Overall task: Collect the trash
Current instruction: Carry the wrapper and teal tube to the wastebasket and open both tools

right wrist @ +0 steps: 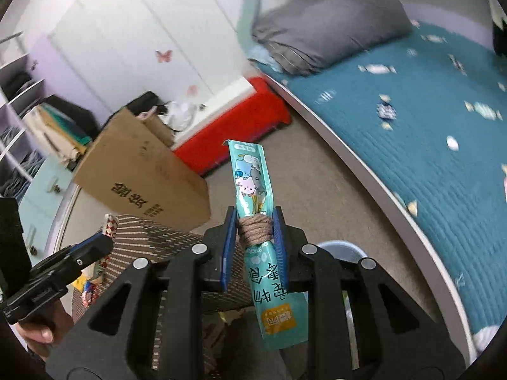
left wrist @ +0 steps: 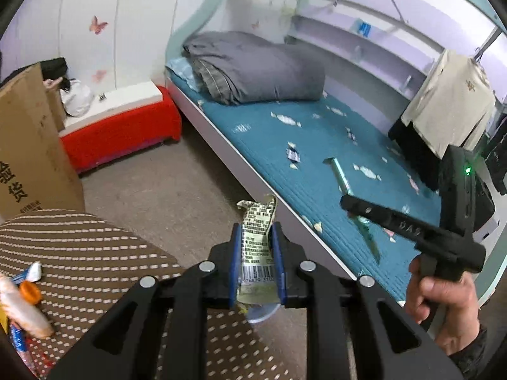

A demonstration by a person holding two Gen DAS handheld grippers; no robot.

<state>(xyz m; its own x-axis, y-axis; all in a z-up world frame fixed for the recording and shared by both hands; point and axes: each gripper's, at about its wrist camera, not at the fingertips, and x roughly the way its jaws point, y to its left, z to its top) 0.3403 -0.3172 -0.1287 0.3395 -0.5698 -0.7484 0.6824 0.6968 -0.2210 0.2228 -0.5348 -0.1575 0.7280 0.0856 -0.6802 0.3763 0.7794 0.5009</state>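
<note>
A: Our left gripper [left wrist: 257, 237] has its blue pads pinched tight on a crinkled pale wrapper [left wrist: 257, 240] printed with small text and a barcode, at bottom centre of the left view.

B: And our right gripper [right wrist: 255, 231] is clamped on a long glossy teal sachet [right wrist: 253, 186] with cartoon cats, wound round with tan cord [right wrist: 255, 228] right where the pads meet it.

A: Below left of the wrapper we see a striped woven bag [left wrist: 82, 247] holding a few packets.

B: Behind that stands a cardboard box [right wrist: 142, 171]. At right lies the quilted teal bed [right wrist: 427, 133] with small candy wrappers [right wrist: 386, 110] scattered on it, and a folded grey duvet [right wrist: 329, 25] at upper right.
</note>
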